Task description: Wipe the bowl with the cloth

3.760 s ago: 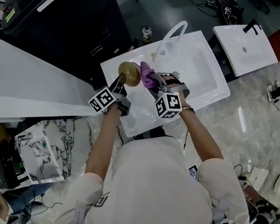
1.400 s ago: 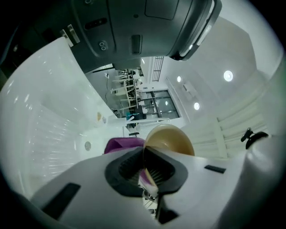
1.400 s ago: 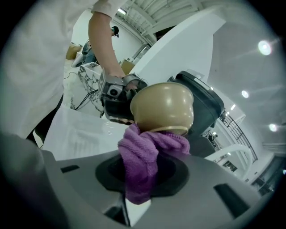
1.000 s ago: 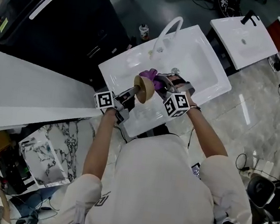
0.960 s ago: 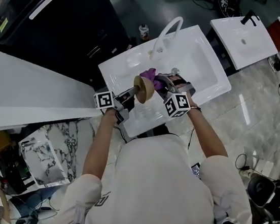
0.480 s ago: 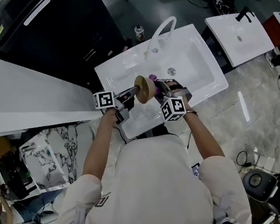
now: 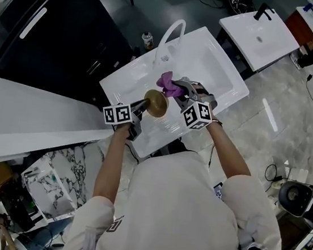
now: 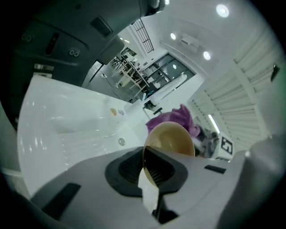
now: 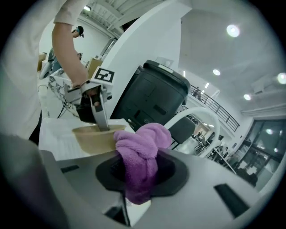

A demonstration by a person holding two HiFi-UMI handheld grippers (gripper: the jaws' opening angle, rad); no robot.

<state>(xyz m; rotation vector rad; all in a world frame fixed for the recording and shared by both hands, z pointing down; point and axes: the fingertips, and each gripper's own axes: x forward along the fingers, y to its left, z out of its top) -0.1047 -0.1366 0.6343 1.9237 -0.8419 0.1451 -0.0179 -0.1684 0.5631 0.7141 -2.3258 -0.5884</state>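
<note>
While you stand over the white sink, your left claw is clamped nearly shut on the rim of the tan bowl. The left gripper view shows it plainly: the left claw has one ribbed pad inside the bowl and one outside, with the thin wall pinched between them. That keeps the bowl in the air above the near left part of the basin, clear of the sink floor. Your right claw is closed on the purple cloth, and in the right gripper view the cloth bulges out in a bunched wad from between the pads of the right claw. The wad sits just beside the far side of the bowl. From the left gripper view the cloth peeks over the bowl's far rim, but you cannot tell from any view whether the two touch. Both marker cubes face up toward your head, the left one near the sink's near left edge and the right one over the basin. Far along the sink, the white arched faucet rises, with a small bottle on the floor just left of it. A second white sink stands well apart at the far right.
</note>
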